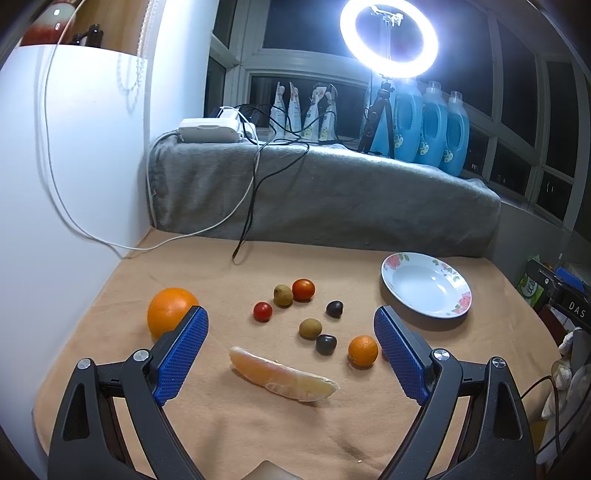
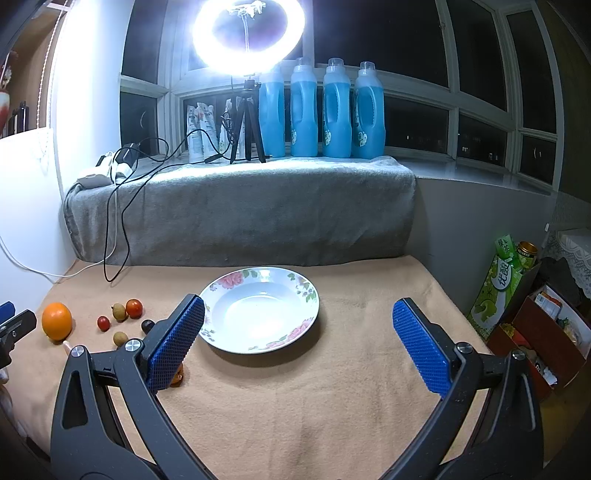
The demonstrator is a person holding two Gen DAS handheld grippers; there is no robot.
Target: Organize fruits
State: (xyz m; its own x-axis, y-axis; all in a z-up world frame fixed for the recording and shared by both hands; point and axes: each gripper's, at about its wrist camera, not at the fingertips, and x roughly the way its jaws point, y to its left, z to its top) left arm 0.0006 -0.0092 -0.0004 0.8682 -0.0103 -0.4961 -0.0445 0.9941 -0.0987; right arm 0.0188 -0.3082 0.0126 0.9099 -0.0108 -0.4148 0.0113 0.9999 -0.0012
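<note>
While the left tongs (image 1: 291,354) stand spread wide and grasp nothing, the left wrist view shows the fruit scattered over the tan cloth (image 1: 229,424) that covers the bench. A pomelo segment (image 1: 282,373) lies between the blue pads, toward the near edge. A large orange (image 1: 168,311) sits toward the left edge, partly behind the left pad (image 1: 181,354). In the middle lie two cherry tomatoes (image 1: 262,311), the larger one (image 1: 303,289) touching a kiwi berry (image 1: 283,295); a second kiwi berry (image 1: 310,328) and two dark fruits (image 1: 334,308) (image 1: 325,344) lie near them. A small orange (image 1: 363,350) sits just beside the right pad. The flowered plate (image 1: 458,306) stands toward the far right corner, holding nothing.

In the right wrist view, the right tongs (image 2: 299,343) are likewise released and hold nothing. The plate (image 2: 229,280) lies between the pads, just beyond their tips, in the middle of the bench. The fruit shows toward the left edge, well apart from the plate: the large orange (image 2: 56,320), a tomato (image 2: 134,307), a kiwi berry (image 2: 118,312). Behind the far edge, a grey blanket (image 2: 240,214) covers the windowsill, carrying blue bottles (image 2: 336,110) and a ring light (image 2: 249,33).
</note>
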